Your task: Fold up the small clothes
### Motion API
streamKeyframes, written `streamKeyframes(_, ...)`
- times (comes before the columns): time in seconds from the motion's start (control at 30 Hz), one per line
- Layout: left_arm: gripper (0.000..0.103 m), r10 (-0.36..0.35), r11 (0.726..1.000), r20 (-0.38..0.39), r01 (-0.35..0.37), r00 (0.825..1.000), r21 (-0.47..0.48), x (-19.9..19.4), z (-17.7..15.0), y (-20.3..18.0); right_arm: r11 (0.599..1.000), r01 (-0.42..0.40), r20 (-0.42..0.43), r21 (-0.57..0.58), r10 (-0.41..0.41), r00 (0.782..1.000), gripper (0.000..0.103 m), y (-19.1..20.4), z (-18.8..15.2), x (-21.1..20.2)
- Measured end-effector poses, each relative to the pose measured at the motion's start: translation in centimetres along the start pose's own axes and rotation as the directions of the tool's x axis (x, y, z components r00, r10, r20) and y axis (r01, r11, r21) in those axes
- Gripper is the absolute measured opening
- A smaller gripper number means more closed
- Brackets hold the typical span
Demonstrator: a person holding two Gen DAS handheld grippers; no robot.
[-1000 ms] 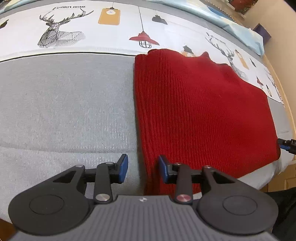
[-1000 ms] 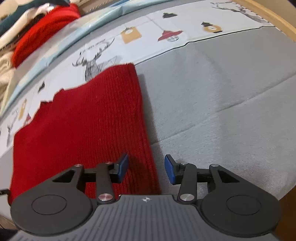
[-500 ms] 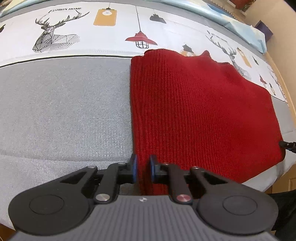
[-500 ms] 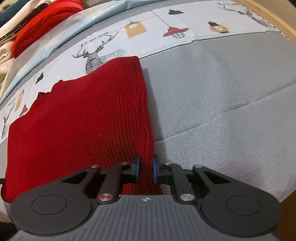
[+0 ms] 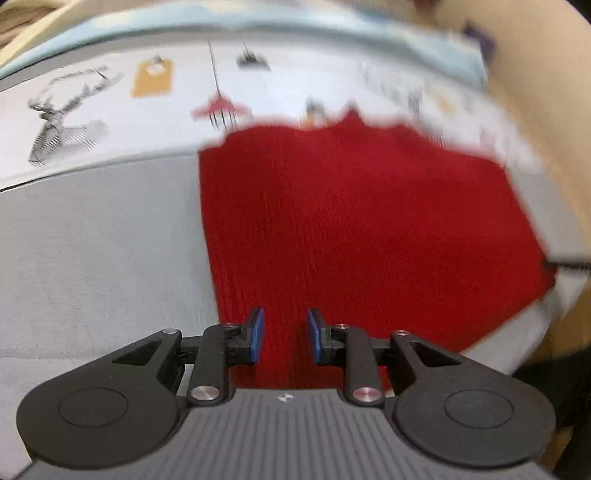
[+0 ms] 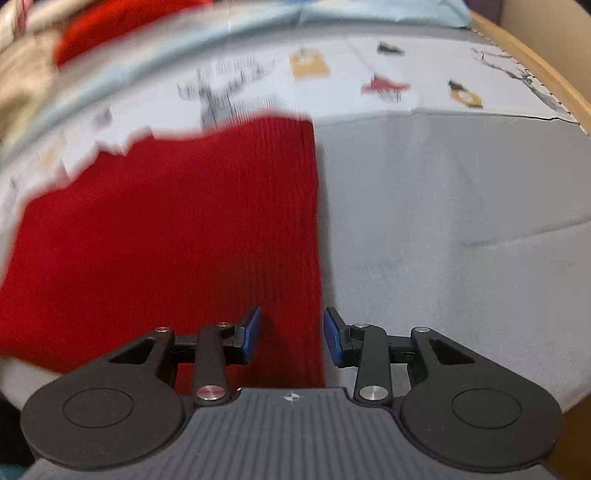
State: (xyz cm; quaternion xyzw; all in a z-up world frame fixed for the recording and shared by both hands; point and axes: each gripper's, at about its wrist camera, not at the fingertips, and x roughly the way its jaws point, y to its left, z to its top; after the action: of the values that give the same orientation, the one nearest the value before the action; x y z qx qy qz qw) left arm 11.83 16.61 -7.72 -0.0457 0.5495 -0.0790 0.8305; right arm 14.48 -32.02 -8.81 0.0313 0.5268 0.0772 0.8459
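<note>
A red knitted garment (image 5: 362,229) lies flat on the grey sheet (image 5: 96,240). My left gripper (image 5: 284,334) hovers over its near left corner. Its jaws are opening, a gap shows between the blue pads (image 5: 256,334), and red knit lies under that gap, not pinched. In the right wrist view the same garment (image 6: 177,236) fills the left half. My right gripper (image 6: 291,336) straddles its near right edge. Those jaws are opening too, with the edge of the knit below them and free of the pads (image 6: 332,338). Both views are blurred by motion.
A white printed sheet with deer and lamps (image 5: 74,122) runs along the far side, and behind it lies a light blue cover (image 6: 184,48). A red bundle (image 6: 122,26) lies at the far left. A wooden bed edge (image 6: 546,77) borders the right.
Both grippers closed to a narrow gap at the garment's near corners half a second ago and have widened since. The left one shifted inward over the knit. Both views have rolled and blurred.
</note>
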Motion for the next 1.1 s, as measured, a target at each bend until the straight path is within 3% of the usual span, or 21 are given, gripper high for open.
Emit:
streamKeyframes(0.1, 0.027, 0.032, 0.999, -0.043, -0.031, 0.999, 0.034, 0.9, -0.1, -0.5, 1.000, 0.015, 0.017, -0.011, -0.014, 1.000, 0.039, 0.3, 0.0, -0.1)
streamKeyframes(0.27, 0.027, 0.010, 1.000, -0.005, -0.010, 1.000, -0.006, -0.2, -0.1, 0.3, 0.999, 0.043, 0.091, 0.023, -0.045, 0.995, 0.045, 0.5, 0.1, -1.5)
streamKeyframes(0.43, 0.030, 0.051, 0.997, 0.040, -0.049, 0.998, -0.055, -1.8, -0.1, 1.3, 0.996, 0.085, 0.208, -0.007, -0.082, 0.975, 0.046, 2.4, -0.3, -3.3)
streamKeyframes(0.6, 0.032, 0.098, 0.987, 0.105, -0.083, 0.990, -0.137, -4.5, -0.3, 3.2, 0.997, 0.068, 0.271, -0.035, -0.056, 0.961, 0.049, 6.2, -1.8, -4.1)
streamKeyframes(0.8, 0.032, 0.150, 0.970, 0.183, -0.109, 0.972, -0.216, -8.5, -1.1, 5.8, 1.000, 0.003, 0.271, -0.028, 0.005, 0.963, 0.049, 10.8, -3.9, -3.7)
streamKeyframes(0.9, 0.034, 0.163, 0.964, 0.213, -0.109, 0.963, -0.241, -10.3, -1.9, 6.9, 0.997, -0.078, 0.193, 0.017, 0.073, 0.978, 0.051, 11.8, -3.8, -2.1)
streamKeyframes(1.0, 0.035, 0.176, 0.959, 0.227, -0.116, 0.958, -0.257, -11.8, -2.9, 8.0, 0.999, -0.007, 0.079, 0.040, 0.004, 0.997, 0.051, 12.3, -3.7, 0.4)
streamKeyframes(1.1, 0.035, 0.191, 0.953, 0.248, -0.119, 0.950, -0.280, -13.0, -3.7, 8.9, 0.996, 0.019, 0.085, 0.089, -0.026, 0.996, 0.050, 12.7, -3.3, 0.7)
